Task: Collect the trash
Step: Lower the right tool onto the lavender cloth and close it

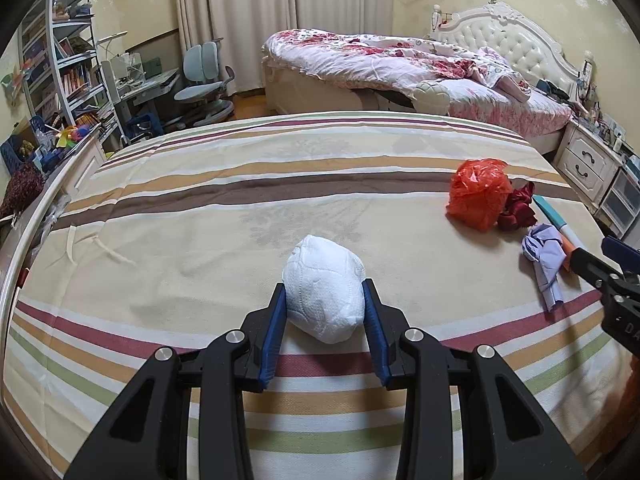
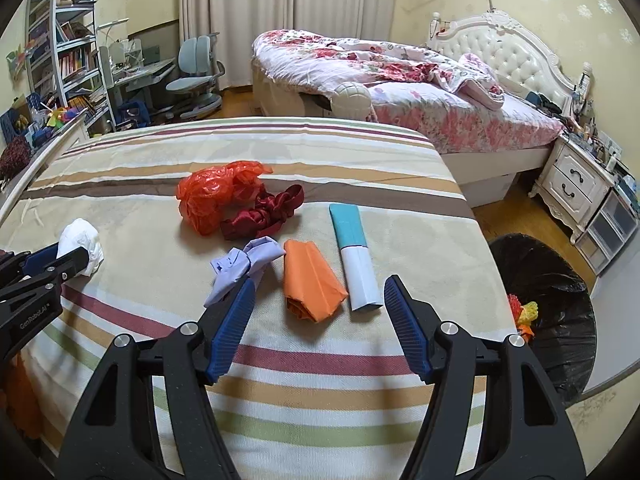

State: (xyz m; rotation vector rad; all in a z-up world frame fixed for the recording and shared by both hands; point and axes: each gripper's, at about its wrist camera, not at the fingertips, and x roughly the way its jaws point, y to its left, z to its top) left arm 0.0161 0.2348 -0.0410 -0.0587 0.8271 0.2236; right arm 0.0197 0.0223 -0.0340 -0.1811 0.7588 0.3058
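White tissue wad [image 1: 325,294] pinched between left tongs [image 1: 325,290], striped bed [image 1: 200,208]

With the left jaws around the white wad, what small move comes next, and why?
Probably lift the white paper wad off the striped bedspread: the left gripper has both jaws pressed against its sides, while the lined trash bin waits off the bed's right edge.

both wrist views sit low over the striped bedspread [image 1: 200,208], facing the floral bed [image 2: 400,92]. left view is left of right view. shared: red bag [image 1: 478,194], curtains.
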